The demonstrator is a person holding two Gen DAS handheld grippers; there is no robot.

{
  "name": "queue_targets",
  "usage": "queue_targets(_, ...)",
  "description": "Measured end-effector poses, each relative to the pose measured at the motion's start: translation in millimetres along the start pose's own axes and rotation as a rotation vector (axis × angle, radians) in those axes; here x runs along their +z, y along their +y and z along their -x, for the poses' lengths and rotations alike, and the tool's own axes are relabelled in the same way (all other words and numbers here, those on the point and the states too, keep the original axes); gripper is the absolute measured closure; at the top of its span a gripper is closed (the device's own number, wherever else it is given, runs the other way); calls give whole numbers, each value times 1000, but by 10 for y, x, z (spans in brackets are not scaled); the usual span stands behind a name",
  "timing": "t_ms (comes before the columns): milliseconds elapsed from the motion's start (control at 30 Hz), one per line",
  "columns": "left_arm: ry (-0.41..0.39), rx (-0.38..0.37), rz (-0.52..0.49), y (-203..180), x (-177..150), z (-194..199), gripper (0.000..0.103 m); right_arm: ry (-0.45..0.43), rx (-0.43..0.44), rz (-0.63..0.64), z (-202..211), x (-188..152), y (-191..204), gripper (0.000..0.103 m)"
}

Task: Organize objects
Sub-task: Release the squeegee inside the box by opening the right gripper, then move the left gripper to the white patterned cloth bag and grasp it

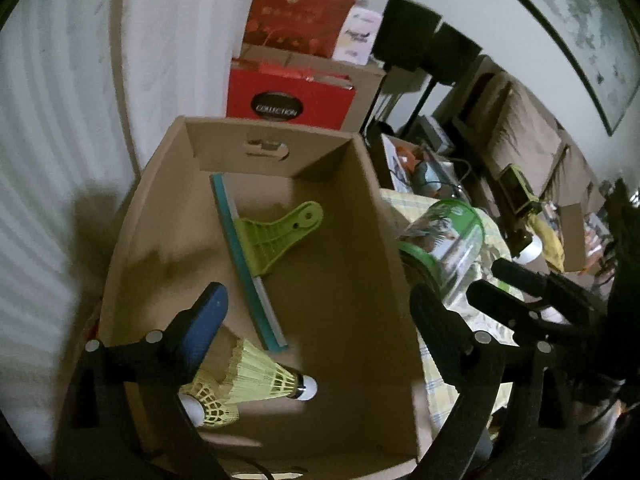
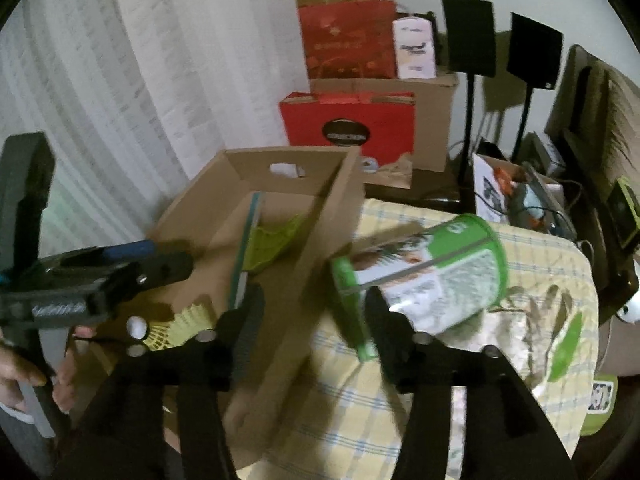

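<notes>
While beside box wall (image 2: 312, 248), jar (image 2: 424, 272) aslant.

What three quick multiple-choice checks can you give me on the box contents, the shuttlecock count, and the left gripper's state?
1. Where does the green squeegee lie?
A. On the tablecloth
B. On the floor of the cardboard box
C. On the red bag

2. How many yellow shuttlecocks are in the box?
A. One
B. Two
C. Four

3. How is the left gripper?
A. Open, holding nothing
B. Shut on a shuttlecock
C. Shut on the squeegee

Answers:
1 B, it rests flat inside the box walls.
2 B, two white-tipped ones lie at the near end.
3 A, its fingers stand wide apart over the box, nothing between them.
</notes>
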State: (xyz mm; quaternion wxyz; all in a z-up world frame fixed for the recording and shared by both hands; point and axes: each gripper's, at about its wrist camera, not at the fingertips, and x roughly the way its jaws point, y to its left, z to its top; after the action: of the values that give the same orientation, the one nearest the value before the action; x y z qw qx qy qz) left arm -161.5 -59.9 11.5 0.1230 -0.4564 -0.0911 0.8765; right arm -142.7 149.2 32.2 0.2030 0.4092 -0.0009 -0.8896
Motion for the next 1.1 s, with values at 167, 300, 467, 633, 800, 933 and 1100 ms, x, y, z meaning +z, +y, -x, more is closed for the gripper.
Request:
queue_targets(167,-31,8,-31,-141,-42,91,11,-27,-28,-11,137,-38,-111,30)
queue_targets(300,-55,17,-61,-246,-90,152,11,-43,-37,-27,239,-75,-212,22)
queue_targets(467,-66,6,-76,-374,-162,201,0,-54,-54,-50,347,-143,-344,16)
queue_targets(633,-68,-8,-92,-509,-232,243,0,-59,-64,-51,435,-203,-419,15)
queue_targets(800,-83,-8,-113,-663,-282,282,0,-69,-78,-71,526,-257,-520,8)
queue_targets(933,-83,-17,-126,-790,-317,278,0,-75,-96,-83,608,-292,-619,0)
queue_targets(1100,-74,-39,-136,-952,-356,263,0,-77,-114,-98,714,-331,-770,0)
